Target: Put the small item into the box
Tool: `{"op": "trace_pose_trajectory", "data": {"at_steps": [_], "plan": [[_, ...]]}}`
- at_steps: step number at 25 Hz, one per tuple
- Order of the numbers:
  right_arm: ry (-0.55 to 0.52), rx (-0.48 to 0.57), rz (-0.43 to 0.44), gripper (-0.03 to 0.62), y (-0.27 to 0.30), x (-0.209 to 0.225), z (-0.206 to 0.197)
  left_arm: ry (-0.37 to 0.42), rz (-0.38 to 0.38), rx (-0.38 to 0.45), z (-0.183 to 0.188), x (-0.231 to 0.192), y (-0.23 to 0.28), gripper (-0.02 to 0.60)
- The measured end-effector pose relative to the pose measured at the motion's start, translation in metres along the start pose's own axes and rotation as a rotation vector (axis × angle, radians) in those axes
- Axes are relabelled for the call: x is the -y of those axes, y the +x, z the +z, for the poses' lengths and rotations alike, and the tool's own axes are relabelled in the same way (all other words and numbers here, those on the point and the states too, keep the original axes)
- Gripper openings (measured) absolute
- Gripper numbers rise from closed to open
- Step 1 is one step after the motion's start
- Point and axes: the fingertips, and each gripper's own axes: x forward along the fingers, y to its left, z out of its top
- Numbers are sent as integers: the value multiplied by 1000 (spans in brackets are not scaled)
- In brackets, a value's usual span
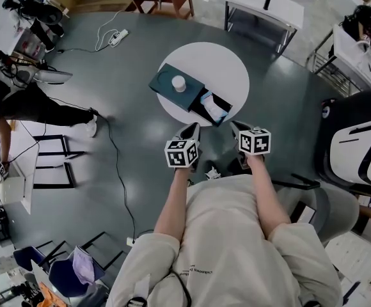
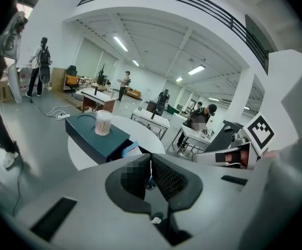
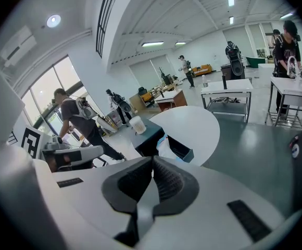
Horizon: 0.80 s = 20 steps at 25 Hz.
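left gripper [image 2: 150,160] jaws closed, empty | right gripper [image 3: 152,164] jaws closed, empty | box [image 1: 165,85] drawer [image 1: 226,102] contents unclear

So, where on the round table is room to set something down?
Bare: the round table, far and right of the box. Crowded: near-left, with the box, the white container on it and its open drawer.

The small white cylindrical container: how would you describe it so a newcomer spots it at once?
Find the round white table ahead of the person. On it lies a dark teal box with its drawer pulled out. The small white cylindrical container stands upright on the box's top, the only thing there.
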Motion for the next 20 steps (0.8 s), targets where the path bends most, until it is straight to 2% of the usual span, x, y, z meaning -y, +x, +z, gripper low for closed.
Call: {"op": "trace_pose_trajectory", "data": {"at_steps": [8,20], "plan": [[-21,-12,10,35,3,-5,-3,-11,-4,-2,0,-2,0,21],[-29,1,4,35,-4,1,-6,40,-31,-36,-6,14,8,21]]}}
